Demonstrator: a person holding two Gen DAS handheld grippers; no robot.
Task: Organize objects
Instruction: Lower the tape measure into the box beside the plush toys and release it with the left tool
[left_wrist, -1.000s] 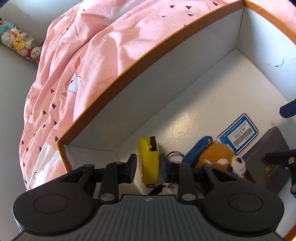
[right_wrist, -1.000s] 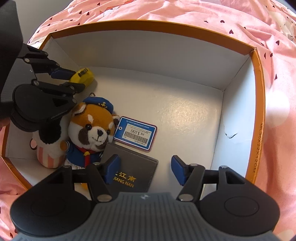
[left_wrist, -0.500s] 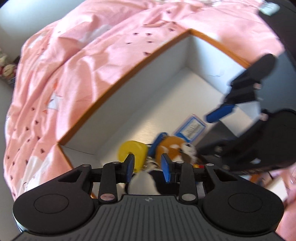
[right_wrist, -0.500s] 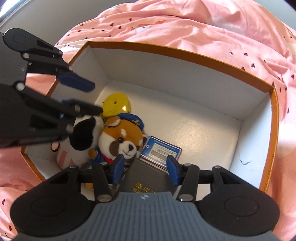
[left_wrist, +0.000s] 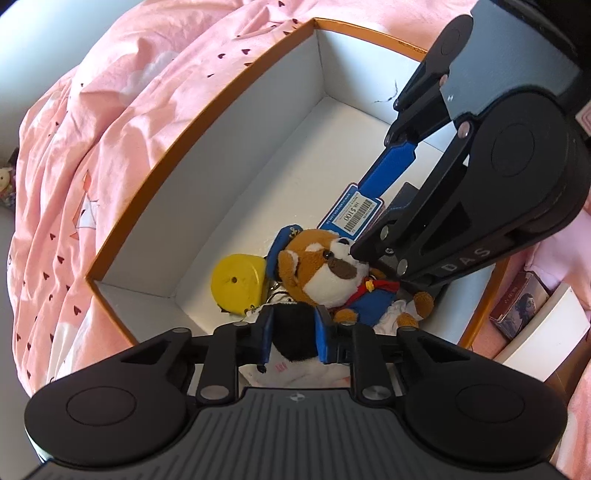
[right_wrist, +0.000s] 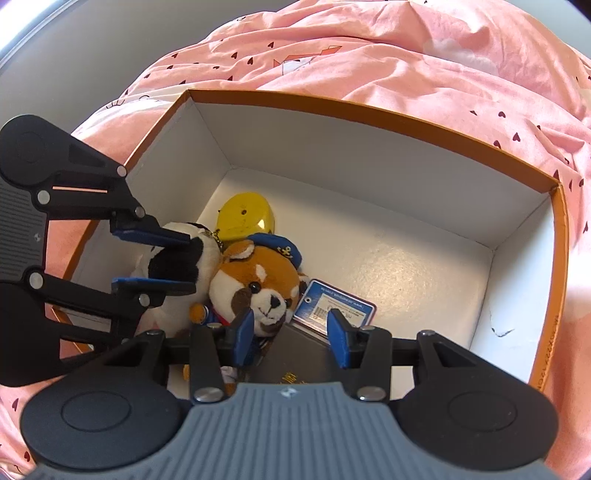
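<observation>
An orange-rimmed white box (right_wrist: 369, 122) sits on a pink duvet. In its near left corner lie a yellow tape measure (right_wrist: 243, 218), a red panda plush (right_wrist: 258, 284) with a blue tag (right_wrist: 336, 308), a black-and-white plush (right_wrist: 177, 258) and a dark booklet (right_wrist: 295, 365). My left gripper (left_wrist: 293, 332) is shut on the black-and-white plush (left_wrist: 293, 336), beside the panda (left_wrist: 325, 266); it also shows in the right wrist view (right_wrist: 184, 258). My right gripper (right_wrist: 290, 334) is open above the booklet, its fingers (left_wrist: 391, 166) over the tag (left_wrist: 349, 214).
The pink duvet (left_wrist: 110, 129) with small dark hearts surrounds the box (left_wrist: 207, 107). A small printed carton (left_wrist: 517, 302) and a white object (left_wrist: 543, 328) lie outside the box's right wall. The box's far right floor (right_wrist: 424, 266) is bare.
My left gripper has left the yellow tape measure, which now lies on its side, and closed on the black-and-white plush. Both grippers have pulled up and back. My right jaws have narrowed somewhat.
</observation>
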